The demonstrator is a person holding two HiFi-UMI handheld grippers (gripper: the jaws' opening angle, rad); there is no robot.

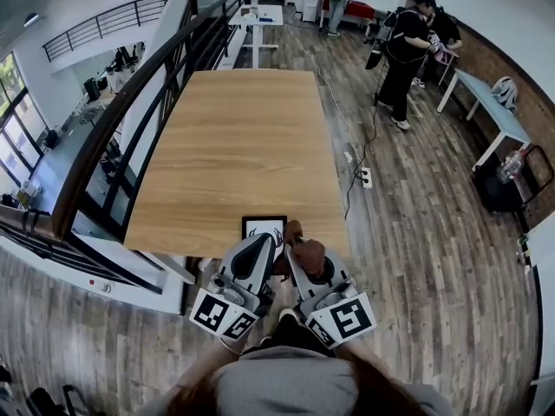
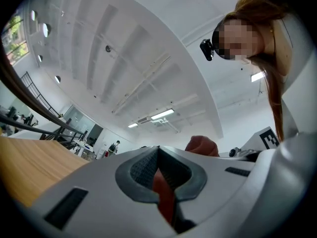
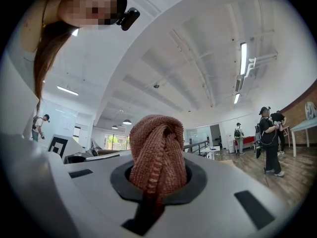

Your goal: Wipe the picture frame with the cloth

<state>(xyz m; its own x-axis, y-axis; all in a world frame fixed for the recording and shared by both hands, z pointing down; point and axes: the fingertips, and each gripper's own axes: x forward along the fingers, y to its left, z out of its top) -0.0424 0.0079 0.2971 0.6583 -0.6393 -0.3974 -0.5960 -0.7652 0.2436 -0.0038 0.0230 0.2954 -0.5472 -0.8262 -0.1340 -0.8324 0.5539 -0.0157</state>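
Note:
The picture frame (image 1: 264, 227), black-edged with a white picture, lies flat at the near edge of the wooden table (image 1: 234, 146). A rust-brown knitted cloth (image 1: 305, 251) is bunched just right of the frame. My right gripper (image 1: 301, 255) is shut on it, and the cloth (image 3: 158, 155) bulges out of the jaws as a thick wad in the right gripper view. My left gripper (image 1: 268, 244) sits beside it over the frame's near edge, tilted upward. Its jaws are shut with a reddish strip of cloth (image 2: 163, 195) pinched between them. The wad (image 2: 202, 145) shows beyond the left gripper (image 2: 158, 155).
A black stair railing (image 1: 130, 111) runs along the table's left side above a lower floor. A cable and power strip (image 1: 365, 177) lie on the wood floor to the right. People (image 1: 403, 55) stand far right near white tables (image 1: 486, 111).

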